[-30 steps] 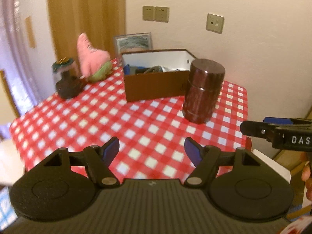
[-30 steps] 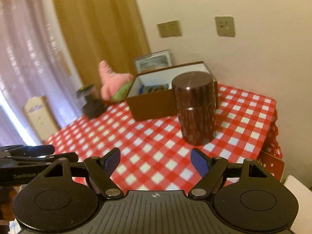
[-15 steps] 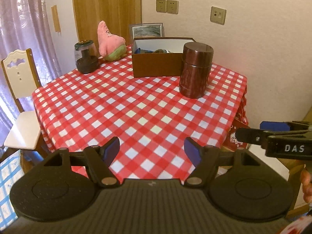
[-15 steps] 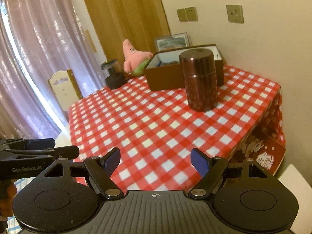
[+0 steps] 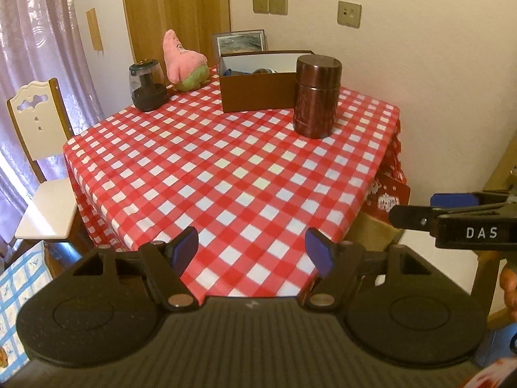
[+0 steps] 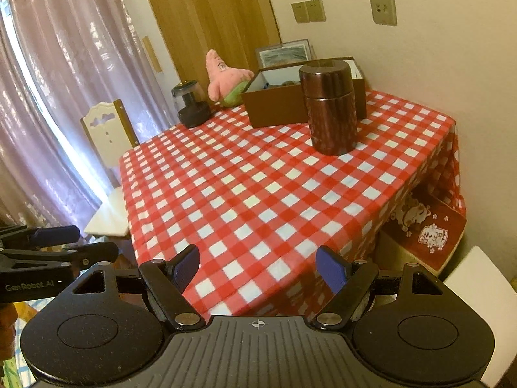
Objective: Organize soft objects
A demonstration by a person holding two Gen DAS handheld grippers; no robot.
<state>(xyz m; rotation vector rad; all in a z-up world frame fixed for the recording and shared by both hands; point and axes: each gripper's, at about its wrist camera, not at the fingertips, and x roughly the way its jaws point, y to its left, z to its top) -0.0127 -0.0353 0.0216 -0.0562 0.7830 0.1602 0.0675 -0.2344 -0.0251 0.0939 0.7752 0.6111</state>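
a table with a red and white checked cloth [image 5: 232,168] stands just ahead of the tongs, pushed into the corner of the room. the wall [image 5: 436,80] behind it and on the right of the tongs is plain cream, with switch plates [image 5: 269,3] and a socket [image 5: 349,14] high up. a wooden door [image 5: 174,16] is far ahead. on the left of the tongs a white chair [image 5: 38,148] sits by the table, and bright daylight comes through thin purple curtains [image 6: 64,97].
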